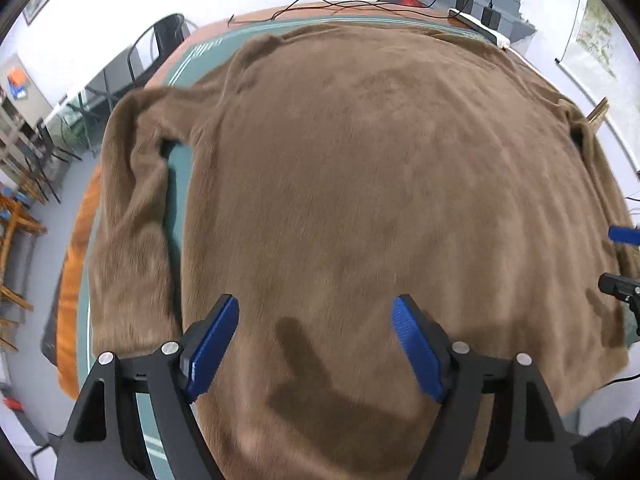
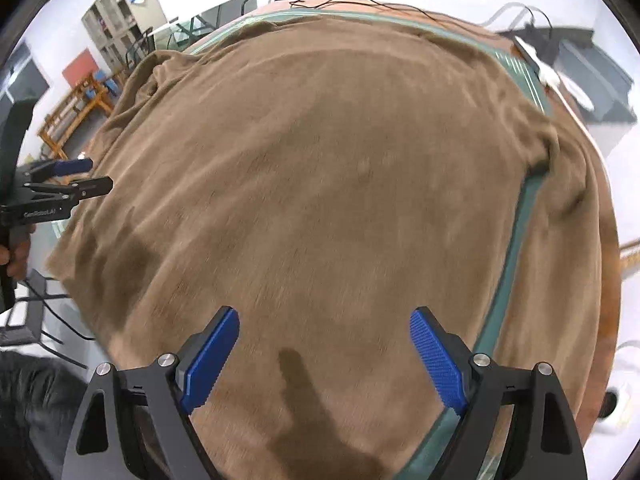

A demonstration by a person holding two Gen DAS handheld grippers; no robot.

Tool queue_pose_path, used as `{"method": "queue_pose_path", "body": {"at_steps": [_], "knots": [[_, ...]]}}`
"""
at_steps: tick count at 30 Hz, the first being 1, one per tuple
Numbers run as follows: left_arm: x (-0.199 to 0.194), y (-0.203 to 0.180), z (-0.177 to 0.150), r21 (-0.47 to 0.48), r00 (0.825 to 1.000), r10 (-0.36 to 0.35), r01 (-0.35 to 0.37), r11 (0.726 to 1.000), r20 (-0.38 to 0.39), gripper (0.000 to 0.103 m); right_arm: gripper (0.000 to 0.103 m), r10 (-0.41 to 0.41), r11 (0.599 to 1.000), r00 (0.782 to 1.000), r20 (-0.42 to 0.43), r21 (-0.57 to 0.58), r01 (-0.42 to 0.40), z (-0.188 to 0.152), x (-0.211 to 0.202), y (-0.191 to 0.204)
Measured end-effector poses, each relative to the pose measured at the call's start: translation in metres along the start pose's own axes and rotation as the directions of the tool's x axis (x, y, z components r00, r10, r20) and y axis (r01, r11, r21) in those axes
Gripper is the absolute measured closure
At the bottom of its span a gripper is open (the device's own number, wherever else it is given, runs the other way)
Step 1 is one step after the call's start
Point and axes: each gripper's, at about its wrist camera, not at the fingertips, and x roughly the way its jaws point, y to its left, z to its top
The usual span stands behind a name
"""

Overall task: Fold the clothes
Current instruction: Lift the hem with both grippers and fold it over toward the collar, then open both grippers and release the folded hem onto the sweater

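A brown fuzzy sweater (image 1: 360,184) lies spread flat on a green mat (image 1: 180,168), hem toward me, collar at the far side. Its left sleeve (image 1: 128,216) lies folded down along the body. In the right wrist view the sweater (image 2: 320,184) fills the frame and its right sleeve (image 2: 576,216) hangs along the mat's right edge. My left gripper (image 1: 316,320) is open and empty just above the hem. My right gripper (image 2: 324,332) is open and empty above the hem too. Each gripper shows at the edge of the other's view: the right one (image 1: 620,264) and the left one (image 2: 76,178).
The mat lies on an orange-brown table (image 1: 76,264). A white power strip (image 1: 480,26) with black cables sits at the table's far right corner. A black chair (image 1: 160,44) and wooden racks (image 2: 76,108) stand beyond the table on the left.
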Motion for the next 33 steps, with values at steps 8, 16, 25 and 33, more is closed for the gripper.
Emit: {"method": "queue_pose_path", "body": {"at_steps": [8,16,25,33], "knots": [[0.034,-0.017,0.012,0.011,0.997,0.061,-0.061,0.998,-0.052,0.021,0.011,-0.022,0.998,0.996,-0.092,-0.064,0.016,0.002,0.037,-0.013],[0.045,-0.019,0.010,0.012,0.992,0.098,-0.097,0.995,-0.073,0.014,0.001,-0.007,0.967,0.997,-0.073,-0.254,-0.012,-0.021,0.034,-0.011],[0.052,-0.005,0.008,-0.013,0.990,0.090,-0.092,0.996,-0.108,0.000,0.001,0.003,0.969,1.000,-0.012,-0.246,-0.006,-0.036,0.027,-0.014],[0.053,0.005,0.011,0.000,0.987,0.026,-0.026,1.000,-0.156,0.000,0.001,-0.014,0.978,1.000,-0.004,-0.209,0.012,-0.043,0.022,-0.016]]}}
